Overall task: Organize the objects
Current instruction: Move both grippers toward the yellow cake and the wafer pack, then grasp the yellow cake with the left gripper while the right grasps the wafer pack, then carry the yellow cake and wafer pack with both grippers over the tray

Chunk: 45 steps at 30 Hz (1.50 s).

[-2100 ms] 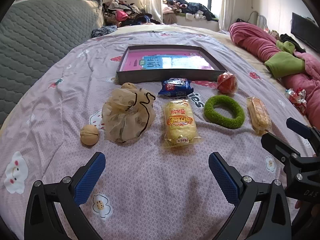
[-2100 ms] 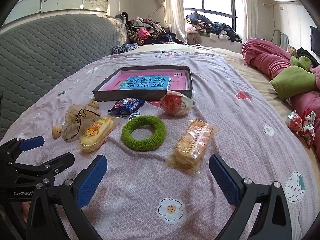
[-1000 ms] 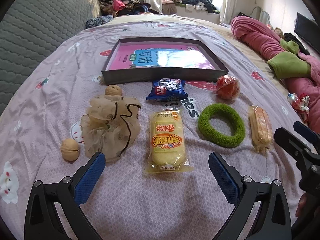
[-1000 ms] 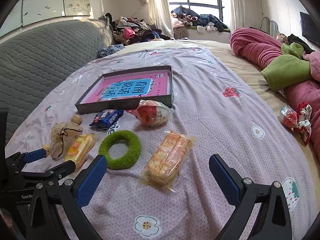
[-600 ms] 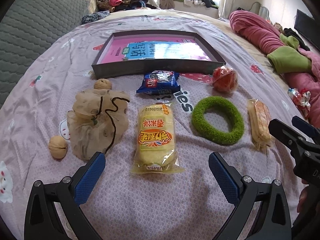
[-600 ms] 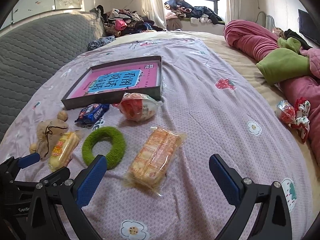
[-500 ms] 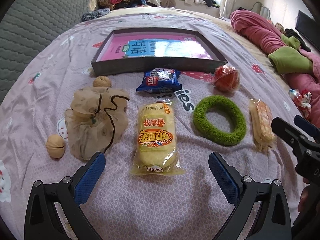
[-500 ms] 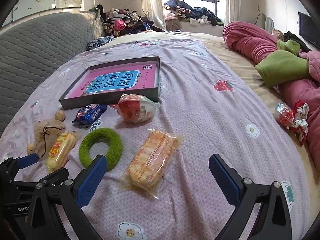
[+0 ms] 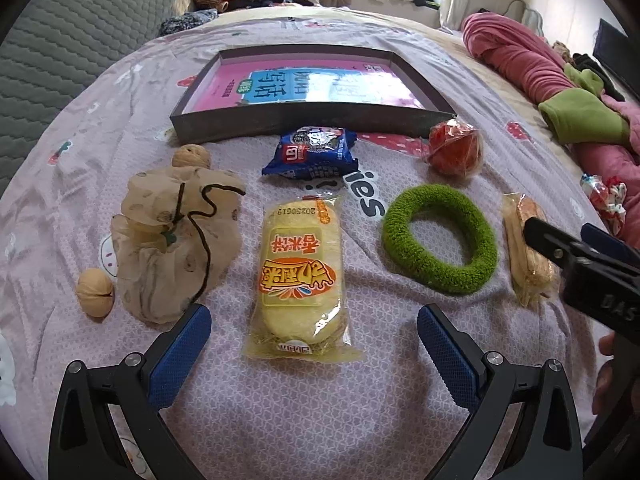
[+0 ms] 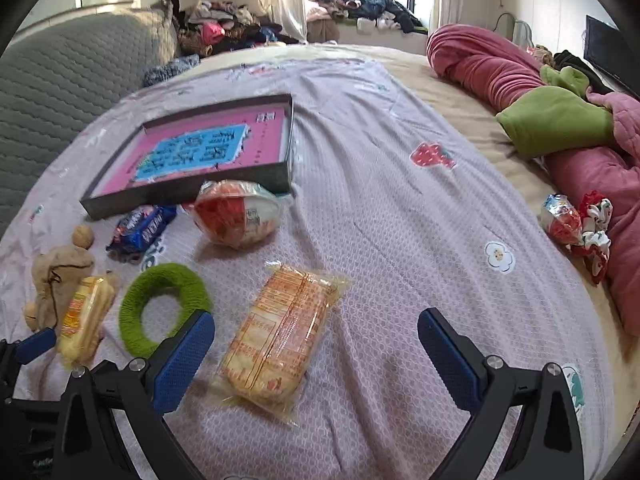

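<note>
On the lilac bedspread lie a yellow snack pack (image 9: 301, 268), a blue cookie pack (image 9: 311, 152), a green fuzzy ring (image 9: 439, 238), a beige drawstring pouch (image 9: 176, 236), two walnuts (image 9: 94, 291), a red wrapped ball (image 9: 454, 153) and a cracker pack (image 10: 276, 336). Behind them stands a dark shallow box (image 9: 224, 128) with a pink book inside. My left gripper (image 9: 314, 340) is open, low over the near end of the yellow pack. My right gripper (image 10: 316, 338) is open, straddling the cracker pack.
Pink bedding with a green cloth (image 10: 556, 120) lies along the right side, with a small wrapped sweet and patterned scrunchie (image 10: 576, 220) beside it. A grey quilted headboard (image 10: 60, 80) is at the left. Piled clothes (image 10: 224, 28) sit at the far end.
Both grippers have moved forward and down toward the objects; the yellow pack and the cracker pack now lie between their open fingers. Nothing has been taken hold of.
</note>
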Tool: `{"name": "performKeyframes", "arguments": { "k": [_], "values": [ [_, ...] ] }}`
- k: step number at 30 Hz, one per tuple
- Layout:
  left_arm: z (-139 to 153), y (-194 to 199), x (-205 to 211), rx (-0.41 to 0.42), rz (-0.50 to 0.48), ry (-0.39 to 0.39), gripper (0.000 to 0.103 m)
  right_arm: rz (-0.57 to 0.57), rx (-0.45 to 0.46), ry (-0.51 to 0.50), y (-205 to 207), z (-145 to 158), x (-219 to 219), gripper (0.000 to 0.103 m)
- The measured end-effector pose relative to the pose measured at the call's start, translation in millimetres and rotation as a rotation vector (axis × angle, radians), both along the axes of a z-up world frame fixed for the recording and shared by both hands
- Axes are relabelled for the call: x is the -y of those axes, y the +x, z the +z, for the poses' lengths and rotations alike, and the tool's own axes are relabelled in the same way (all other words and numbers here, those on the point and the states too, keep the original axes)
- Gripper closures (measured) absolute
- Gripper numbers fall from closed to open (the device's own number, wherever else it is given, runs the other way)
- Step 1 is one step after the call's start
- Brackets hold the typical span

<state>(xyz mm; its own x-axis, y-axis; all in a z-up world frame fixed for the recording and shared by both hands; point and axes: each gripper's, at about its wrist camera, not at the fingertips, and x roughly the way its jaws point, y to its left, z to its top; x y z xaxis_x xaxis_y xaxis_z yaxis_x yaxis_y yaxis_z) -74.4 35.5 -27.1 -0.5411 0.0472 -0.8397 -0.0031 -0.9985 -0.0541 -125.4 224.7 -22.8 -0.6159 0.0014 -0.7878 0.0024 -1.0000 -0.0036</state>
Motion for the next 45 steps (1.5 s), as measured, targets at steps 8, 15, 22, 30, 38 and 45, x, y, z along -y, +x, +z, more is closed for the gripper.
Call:
{"name": "performKeyframes", "arguments": {
  "k": [8, 15, 22, 30, 38, 45],
  "values": [
    [-6, -1, -3, 0.018, 0.016, -0.011, 0.009, -0.037, 0.051, 0.022, -13, -14, 2, 0.019],
    [-9, -4, -3, 0.037, 0.01, 0.026, 0.028, 0.005, 0.058, 0.031, -12, -18, 9, 0.043],
    [-5, -7, -9, 0.042, -0.019, 0.055, 0.06, 0.057, 0.041, 0.065, -7, -16, 20, 0.059],
    [-1, -12, -6, 0.051, -0.041, 0.102, 0.076, 0.082, 0.028, 0.047, -6, -13, 20, 0.063],
    [12, -5, -3, 0.0, -0.051, 0.121, 0.078, 0.087, 0.007, 0.029, -2, -6, 19, 0.063],
    [22, -2, 0, -0.024, -0.051, 0.118, 0.078, 0.094, -0.006, 0.016, 1, 1, 18, 0.063]
  ]
}}
